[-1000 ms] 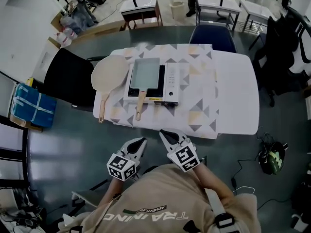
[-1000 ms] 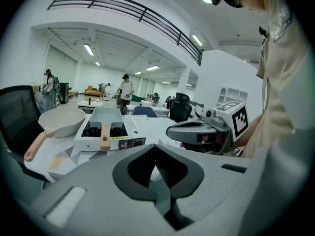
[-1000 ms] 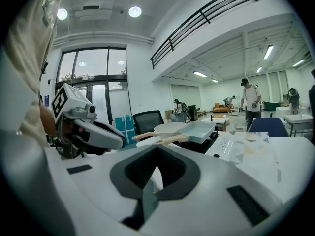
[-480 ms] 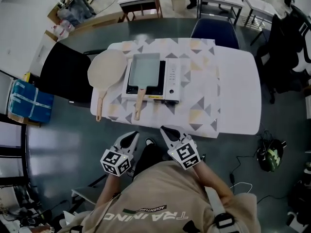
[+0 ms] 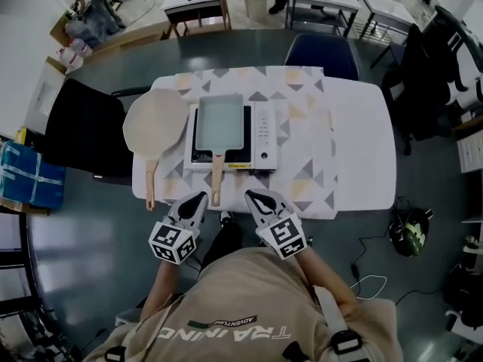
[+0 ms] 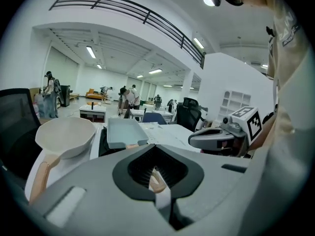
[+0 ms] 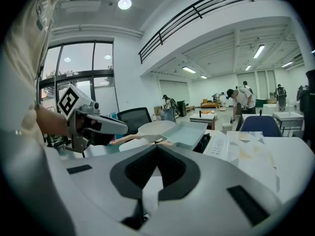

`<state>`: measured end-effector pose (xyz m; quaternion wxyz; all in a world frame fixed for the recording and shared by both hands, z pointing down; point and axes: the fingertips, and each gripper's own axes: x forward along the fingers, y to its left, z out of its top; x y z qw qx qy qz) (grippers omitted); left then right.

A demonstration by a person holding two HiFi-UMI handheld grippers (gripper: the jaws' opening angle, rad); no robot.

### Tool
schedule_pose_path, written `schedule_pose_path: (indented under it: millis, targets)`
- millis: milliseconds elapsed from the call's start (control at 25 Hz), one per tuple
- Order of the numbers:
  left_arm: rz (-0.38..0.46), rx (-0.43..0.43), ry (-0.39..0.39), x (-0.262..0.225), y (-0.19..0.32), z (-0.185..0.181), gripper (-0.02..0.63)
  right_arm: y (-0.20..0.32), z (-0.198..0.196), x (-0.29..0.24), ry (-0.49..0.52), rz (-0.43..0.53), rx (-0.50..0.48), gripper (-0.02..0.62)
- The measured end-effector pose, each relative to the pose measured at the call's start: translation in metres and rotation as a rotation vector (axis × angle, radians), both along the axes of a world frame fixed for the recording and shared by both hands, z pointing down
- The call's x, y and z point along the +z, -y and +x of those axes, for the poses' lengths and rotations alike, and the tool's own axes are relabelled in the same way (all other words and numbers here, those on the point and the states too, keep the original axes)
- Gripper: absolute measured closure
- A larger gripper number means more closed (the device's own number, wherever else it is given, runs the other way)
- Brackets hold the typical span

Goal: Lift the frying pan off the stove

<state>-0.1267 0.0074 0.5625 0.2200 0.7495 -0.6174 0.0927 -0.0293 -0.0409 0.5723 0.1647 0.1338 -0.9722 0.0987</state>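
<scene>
A pale rectangular frying pan (image 5: 220,122) sits on a portable stove (image 5: 263,133) on the cloth-covered table (image 5: 355,142). Its wooden handle (image 5: 216,181) points toward me. My left gripper (image 5: 198,198) is shut and empty, just left of the handle's end. My right gripper (image 5: 251,195) is shut and empty, just right of it. Both hover at the table's near edge. The left gripper view shows its own shut jaws, the left gripper (image 6: 153,147) low in front of the pan (image 6: 124,131). In the right gripper view the right gripper (image 7: 157,147) points at the pan (image 7: 190,133).
A round cream pan (image 5: 155,121) with a long wooden handle lies left of the stove. A black chair (image 5: 83,127) stands at the table's left and a blue chair (image 5: 321,51) at its far side. More tables and people fill the room behind.
Both grippers have moved forward from my body to the table's near edge. They now flank the end of the rectangular pan's handle. Pans and stove have not moved.
</scene>
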Motion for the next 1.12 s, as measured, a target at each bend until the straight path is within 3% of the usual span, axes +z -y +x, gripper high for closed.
schedule_pose_path:
  millis: [360, 480, 560, 880, 1120]
  targets:
    - [0.013, 0.089, 0.0, -0.01, 0.046, -0.048, 0.614, 0.034, -0.049, -0.03, -0.014, 0.082, 0.092, 0.598]
    - [-0.005, 0.111, -0.009, -0.001, 0.054, -0.059, 0.614, 0.045, -0.052, -0.034, 0.011, 0.033, 0.165, 0.6]
    - [-0.025, 0.134, -0.03, 0.008, 0.06, -0.063, 0.614, 0.052, -0.052, -0.035, 0.035, -0.007, 0.222, 0.598]
    - [-0.118, 0.271, -0.12, 0.039, 0.069, -0.057, 0.614, 0.049, -0.047, -0.027, -0.004, -0.011, 0.383, 0.6]
    - [-0.186, 0.308, -0.233, 0.058, 0.076, -0.051, 0.614, 0.043, -0.043, -0.014, -0.055, -0.004, 0.393, 0.598]
